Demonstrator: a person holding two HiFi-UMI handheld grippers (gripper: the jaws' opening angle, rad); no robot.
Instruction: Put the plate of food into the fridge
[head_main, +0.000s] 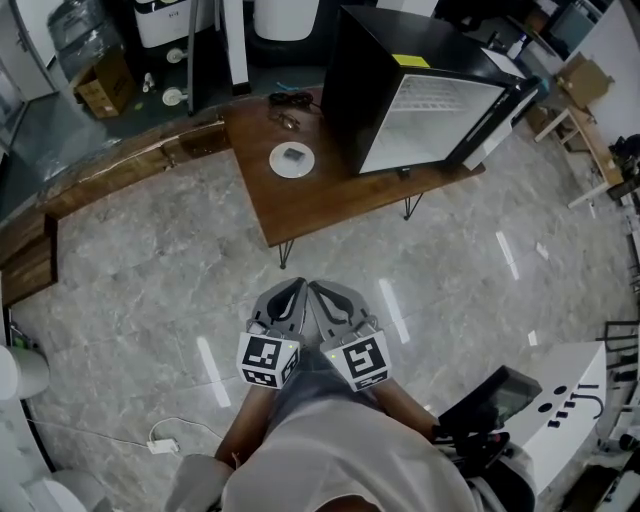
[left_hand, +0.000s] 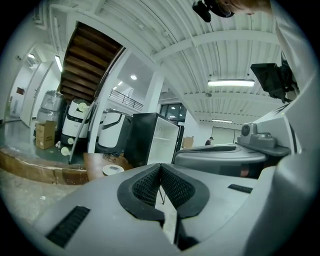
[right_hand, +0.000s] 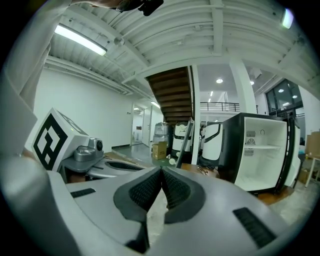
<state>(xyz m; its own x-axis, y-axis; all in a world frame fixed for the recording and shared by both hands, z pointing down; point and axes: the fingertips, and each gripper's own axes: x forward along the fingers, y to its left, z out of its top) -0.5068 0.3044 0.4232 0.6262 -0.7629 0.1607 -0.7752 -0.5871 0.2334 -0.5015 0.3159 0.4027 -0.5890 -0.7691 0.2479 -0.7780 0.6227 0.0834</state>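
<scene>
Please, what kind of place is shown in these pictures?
Probably an open office or lab hall, not a home: a mini fridge on a low wooden table, a staircase, and white machines parked beside it.

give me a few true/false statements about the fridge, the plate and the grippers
1. The fridge door is open. True.
2. The plate sits inside the fridge. False: it lies on the table, outside the fridge.
3. The left gripper and right gripper are both shut and empty. True.
4. The grippers hang over the table. False: they are above the floor, short of the table.
</scene>
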